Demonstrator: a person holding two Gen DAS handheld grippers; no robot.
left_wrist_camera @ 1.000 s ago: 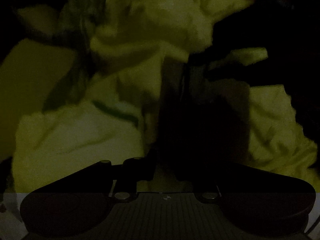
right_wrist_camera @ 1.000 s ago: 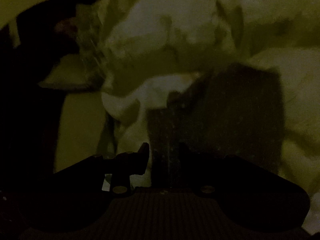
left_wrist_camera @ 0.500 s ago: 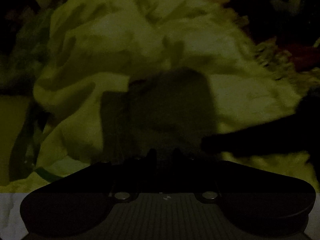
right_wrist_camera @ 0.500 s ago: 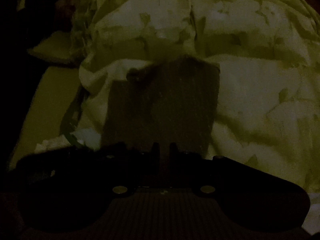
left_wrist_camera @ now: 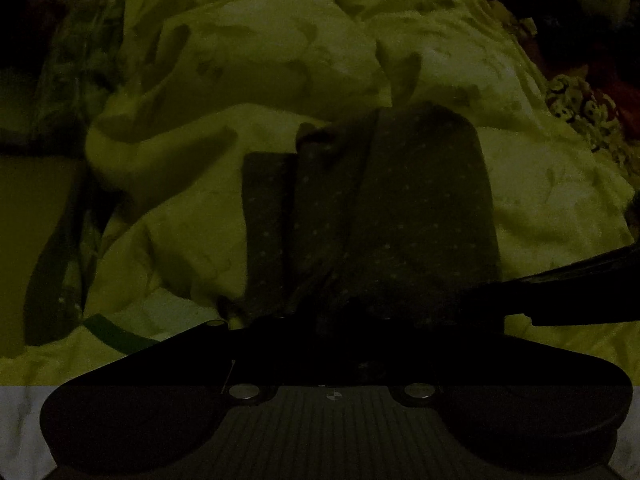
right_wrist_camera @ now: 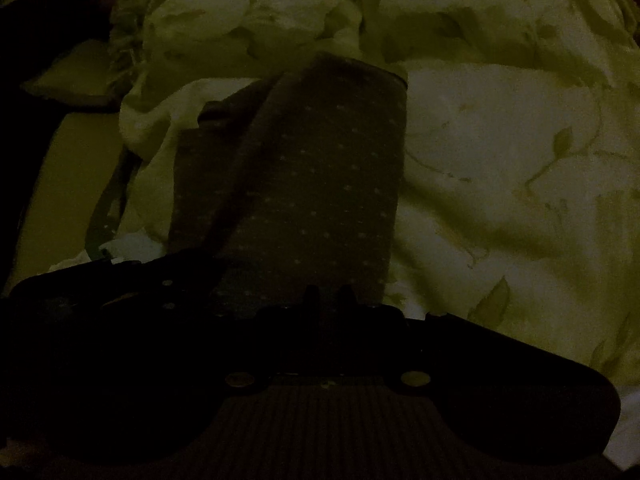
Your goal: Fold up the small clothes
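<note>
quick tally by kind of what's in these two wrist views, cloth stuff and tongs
dark dotted garment: 1
pale leaf-print bedding: 1
patterned cloth at the far right edge: 1
tongs: 2, left tongs and right tongs
total: 5
The views are very dim, so further items in the dark corners cannot be told.

A: Your left gripper (left_wrist_camera: pixel 332 320) is lost in the dark; you can't see where its fingers stand on the dotted cloth (left_wrist_camera: pixel 384 216).

B: And the right gripper (right_wrist_camera: pixel 328 300)?

A: Only two small tips show. You can't make out whether cloth sits between them. The cloth's near end is hidden behind both gripper bodies.

B: The bedding (left_wrist_camera: pixel 256 64)?

A: Cut off by the picture's edge. The far corners are too dark to read.
</note>
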